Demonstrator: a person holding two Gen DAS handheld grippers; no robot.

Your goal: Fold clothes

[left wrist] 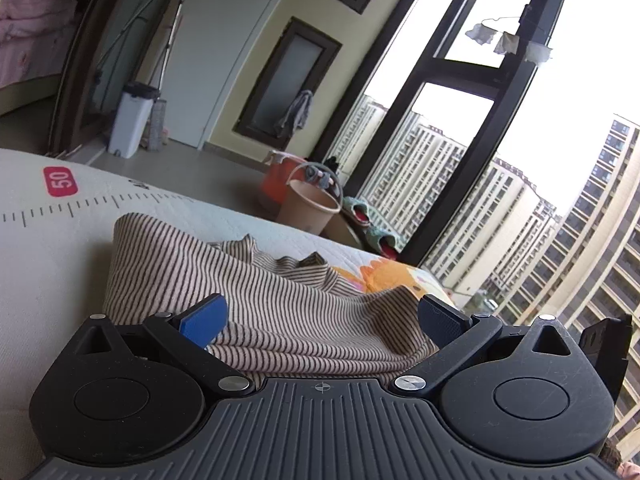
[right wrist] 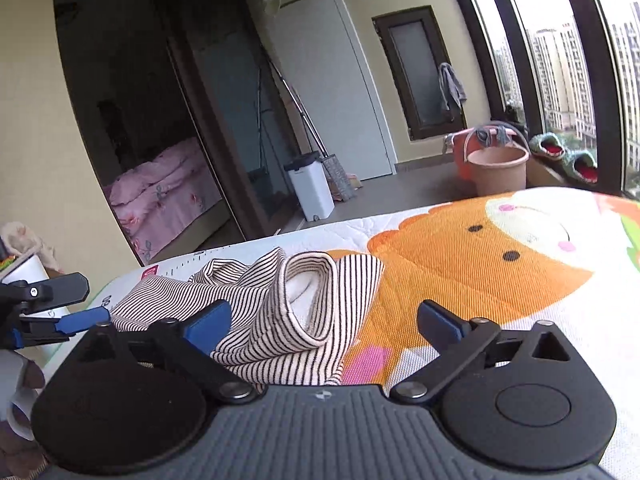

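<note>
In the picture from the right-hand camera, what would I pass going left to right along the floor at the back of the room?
Pink bedding → white bin → mop head → tan bucket → green slippers on the window ledge.

My left wrist camera sits low behind my left gripper [left wrist: 322, 322], close over the striped garment [left wrist: 256, 300], facing windows at 2 o'clock. My right wrist camera, equally near, faces the doorway at 11 o'clock. Both share the garment and buckets [right wrist: 498, 168].
</note>
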